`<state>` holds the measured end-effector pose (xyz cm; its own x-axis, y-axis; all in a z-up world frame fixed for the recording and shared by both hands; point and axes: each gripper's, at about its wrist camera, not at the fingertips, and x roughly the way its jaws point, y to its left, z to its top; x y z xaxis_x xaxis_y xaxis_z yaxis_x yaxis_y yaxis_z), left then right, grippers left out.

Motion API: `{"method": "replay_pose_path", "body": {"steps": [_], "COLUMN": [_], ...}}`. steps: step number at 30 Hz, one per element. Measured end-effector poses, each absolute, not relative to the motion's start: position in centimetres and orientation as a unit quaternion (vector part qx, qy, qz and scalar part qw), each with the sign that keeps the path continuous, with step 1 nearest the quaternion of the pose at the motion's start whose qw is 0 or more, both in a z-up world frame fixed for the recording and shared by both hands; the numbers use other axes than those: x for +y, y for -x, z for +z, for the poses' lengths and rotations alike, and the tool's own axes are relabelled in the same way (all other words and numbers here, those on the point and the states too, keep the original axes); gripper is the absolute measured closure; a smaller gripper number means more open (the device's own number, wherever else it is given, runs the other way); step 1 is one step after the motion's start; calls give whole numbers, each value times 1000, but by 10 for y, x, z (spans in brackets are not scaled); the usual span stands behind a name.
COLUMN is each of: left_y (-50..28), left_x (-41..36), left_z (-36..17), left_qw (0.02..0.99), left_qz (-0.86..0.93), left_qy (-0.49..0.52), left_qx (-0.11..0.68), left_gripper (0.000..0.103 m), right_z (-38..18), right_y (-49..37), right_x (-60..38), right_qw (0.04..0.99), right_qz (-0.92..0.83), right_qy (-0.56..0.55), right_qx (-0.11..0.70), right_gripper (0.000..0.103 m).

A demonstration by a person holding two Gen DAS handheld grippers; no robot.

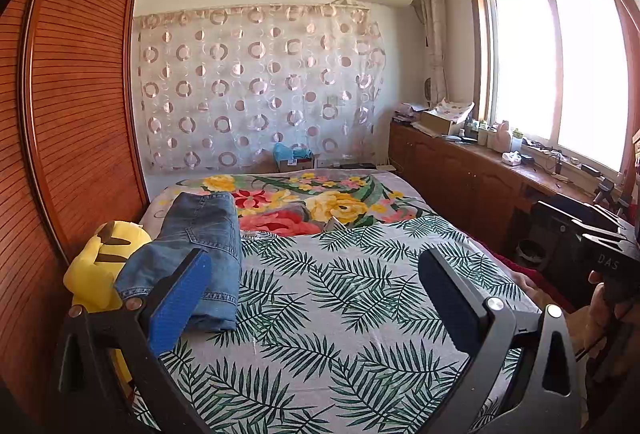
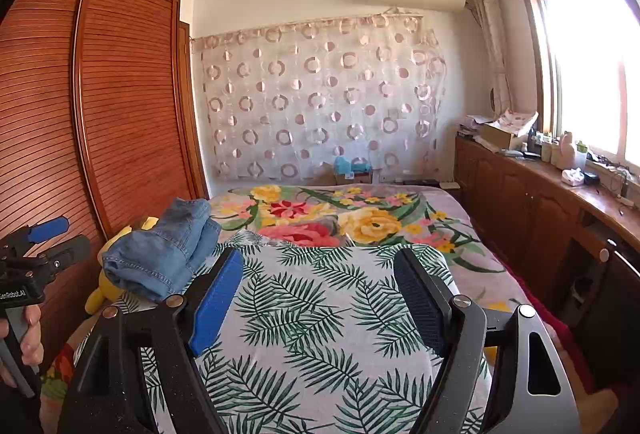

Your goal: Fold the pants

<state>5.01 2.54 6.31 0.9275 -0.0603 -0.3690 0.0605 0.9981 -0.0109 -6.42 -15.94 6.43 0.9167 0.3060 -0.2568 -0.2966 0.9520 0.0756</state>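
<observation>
Folded blue denim pants lie at the left side of the bed, partly on a yellow plush toy; they also show in the right wrist view. My left gripper is open and empty, held above the leaf-print sheet, its left finger in front of the pants' near end. My right gripper is open and empty above the same sheet, to the right of the pants. The left gripper's body shows at the left edge of the right wrist view.
A wooden slatted wardrobe stands along the bed's left side. A floral blanket covers the far half of the bed. A wooden cabinet with clutter runs under the window at the right. A patterned curtain hangs on the far wall.
</observation>
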Motion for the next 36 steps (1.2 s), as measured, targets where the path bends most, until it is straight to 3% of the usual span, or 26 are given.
{"method": "replay_pose_path", "body": {"steps": [36], "left_y": [-49], "left_x": [23], "left_z": [60], "left_qw": [982], "left_qz": [-32], "left_qy": [3], "left_qx": [187], "left_gripper": [0], "right_z": [65], "right_y": [59], "right_x": [-163], "right_qw": [978], "right_qz": [157], "right_qy": [-19], "right_qx": [133], "right_gripper": [24]}}
